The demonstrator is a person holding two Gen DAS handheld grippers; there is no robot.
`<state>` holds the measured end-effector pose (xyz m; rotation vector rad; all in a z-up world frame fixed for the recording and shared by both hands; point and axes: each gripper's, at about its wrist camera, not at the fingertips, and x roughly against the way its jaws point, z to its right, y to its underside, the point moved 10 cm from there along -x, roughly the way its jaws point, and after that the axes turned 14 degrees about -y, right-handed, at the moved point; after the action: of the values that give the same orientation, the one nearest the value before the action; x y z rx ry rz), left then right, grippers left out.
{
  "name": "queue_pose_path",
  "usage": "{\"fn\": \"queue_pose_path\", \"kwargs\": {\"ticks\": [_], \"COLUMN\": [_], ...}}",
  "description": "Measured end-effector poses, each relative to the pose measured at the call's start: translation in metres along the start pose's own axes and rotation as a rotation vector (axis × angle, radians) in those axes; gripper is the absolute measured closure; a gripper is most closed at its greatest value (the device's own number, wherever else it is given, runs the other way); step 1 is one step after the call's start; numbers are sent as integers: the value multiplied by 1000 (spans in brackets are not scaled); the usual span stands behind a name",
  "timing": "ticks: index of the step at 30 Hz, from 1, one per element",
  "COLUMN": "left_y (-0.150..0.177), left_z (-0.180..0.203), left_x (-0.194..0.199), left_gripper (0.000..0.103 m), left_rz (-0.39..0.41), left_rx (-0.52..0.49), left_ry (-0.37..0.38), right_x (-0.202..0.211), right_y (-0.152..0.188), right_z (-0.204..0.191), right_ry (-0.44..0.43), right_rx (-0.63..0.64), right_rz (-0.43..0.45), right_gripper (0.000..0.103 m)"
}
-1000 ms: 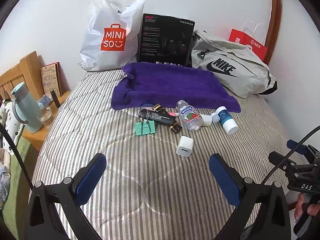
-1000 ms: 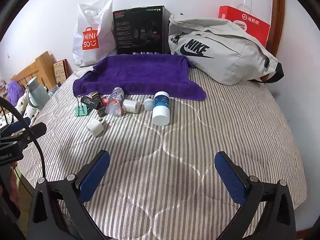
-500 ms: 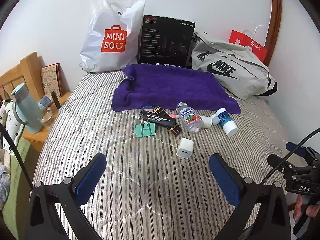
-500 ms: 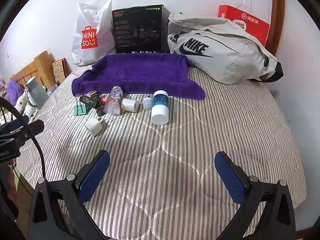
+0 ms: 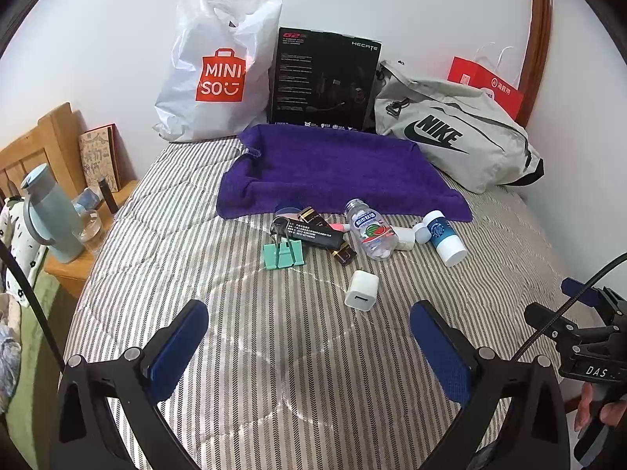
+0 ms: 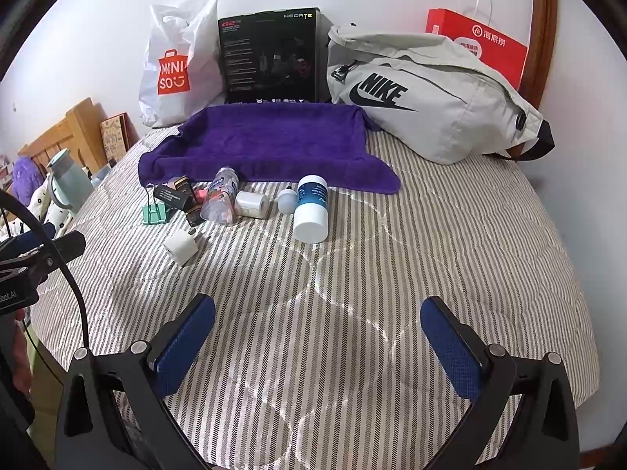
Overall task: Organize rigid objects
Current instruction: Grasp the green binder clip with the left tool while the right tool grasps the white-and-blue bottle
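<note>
Small rigid items lie in a loose cluster on the striped bed, just in front of a purple towel (image 5: 337,168) (image 6: 266,145). Among them are a green binder clip (image 5: 283,254) (image 6: 156,213), a black box (image 5: 313,233), a clear pill bottle (image 5: 370,231) (image 6: 221,196), a blue-and-white bottle (image 5: 444,233) (image 6: 311,207) and a white charger cube (image 5: 361,289) (image 6: 181,247). My left gripper (image 5: 309,342) hovers open over the near bed, short of the cube. To its right, my right gripper (image 6: 317,337) is also open and holds nothing.
Along the wall stand a white Miniso bag (image 5: 217,70), a black Hecate box (image 5: 325,82), a grey Nike bag (image 5: 454,133) and a red paper bag (image 6: 478,43). A wooden nightstand (image 5: 74,270) with a teal flask (image 5: 51,215) sits left of the bed.
Both views have drifted slightly; the objects on the bed stay where they were and both grippers remain open.
</note>
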<state>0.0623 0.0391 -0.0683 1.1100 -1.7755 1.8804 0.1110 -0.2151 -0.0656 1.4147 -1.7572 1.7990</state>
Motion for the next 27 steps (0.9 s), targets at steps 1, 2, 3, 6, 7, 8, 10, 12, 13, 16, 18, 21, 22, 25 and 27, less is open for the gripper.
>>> {"fn": "queue_pose_path", "kwargs": {"ticks": [1, 2, 3, 6, 7, 8, 10, 12, 13, 16, 18, 21, 22, 25, 27], "left_y": [0, 0, 0, -1, -2, -2, -4, -6, -7, -8, -8, -7, -6, -6, -6], "left_z": [0, 0, 0, 0, 0, 0, -1, -2, -3, -5, -5, -4, -3, -2, -2], "left_x": [0, 0, -1, -4, -6, -9, -16, -27, -34, -59, -72, -95, -102, -119, -130], "left_gripper": [0, 0, 0, 0, 0, 0, 0, 0, 0, 0, 0, 0, 0, 0, 0], "left_rz": [0, 0, -2, -4, -7, -10, -15, -28, -34, -72, -85, -117, -135, -149, -159], "left_rx": [-1, -1, 0, 0, 2, 4, 7, 10, 12, 33, 40, 50, 55, 69, 69], "left_ry": [0, -1, -2, -5, -7, -6, -7, -17, -22, -37, -45, -54, -51, -56, -74], "right_x": [0, 0, 0, 0, 0, -1, -4, -8, -11, -21, -27, -39, -44, -56, -64], "right_y": [0, 0, 0, 0, 0, 0, 0, -1, -1, -1, -1, 0, 0, 1, 2], "right_z": [0, 0, 1, 1, 2, 2, 4, 7, 9, 13, 16, 21, 24, 28, 31], "right_ry": [-1, -2, -3, -4, -5, -6, -8, -9, -10, -16, -14, -10, -11, -14, -13], "right_rx": [-2, -3, -3, -3, -4, -5, -8, -11, -12, -16, -19, -26, -30, -41, -45], "right_rz": [0, 1, 1, 2, 1, -1, -5, -10, -17, -34, -43, -61, -66, -83, -92], "right_gripper": [0, 0, 0, 0, 0, 0, 0, 0, 0, 0, 0, 0, 0, 0, 0]}}
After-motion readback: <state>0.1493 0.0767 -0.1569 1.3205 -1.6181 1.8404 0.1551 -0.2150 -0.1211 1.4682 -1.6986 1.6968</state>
